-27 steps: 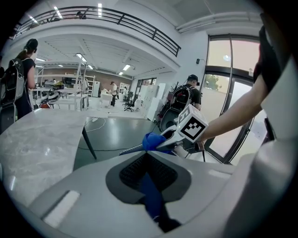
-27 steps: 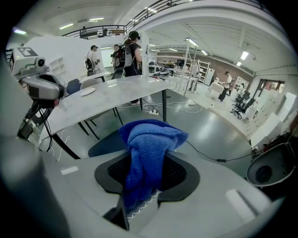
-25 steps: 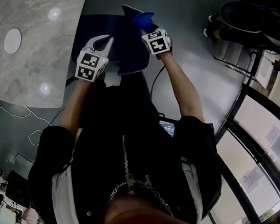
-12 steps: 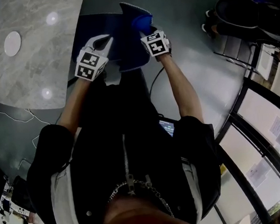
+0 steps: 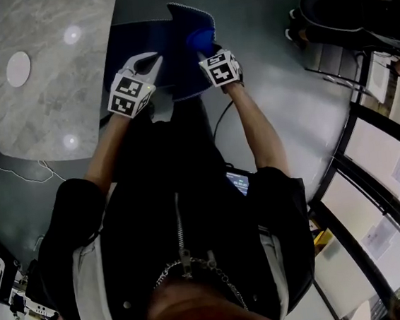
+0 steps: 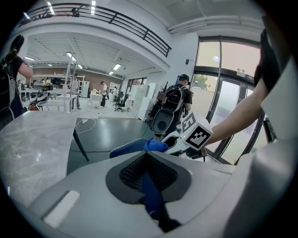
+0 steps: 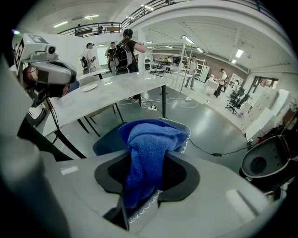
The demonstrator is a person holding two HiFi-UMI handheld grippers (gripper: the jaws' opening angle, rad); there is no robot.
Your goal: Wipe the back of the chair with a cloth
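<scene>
Two grippers are clamped | right gripper (image 7: 145, 176) is pinched on a bunched blue cloth (image 7: 151, 139), held at the top of the chair (image 5: 180, 72) back | left gripper (image 6: 150, 179) is closed on the back's edge.

The marble desk (image 5: 49, 79) hems the left claw (image 5: 152, 60) on its outer side; the chair (image 5: 180, 69) fills the gap between both claws, and cloth (image 7: 149, 153) plugs the right claw (image 5: 208, 51). Beyond it bare floor (image 5: 275, 62) lies open up to a black round chair (image 5: 334, 14), crossed by a cable (image 7: 212, 154).

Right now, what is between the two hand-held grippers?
The head view shows the blue chair back between the left hand-held gripper and the right hand-held gripper, which holds the cloth.
</scene>
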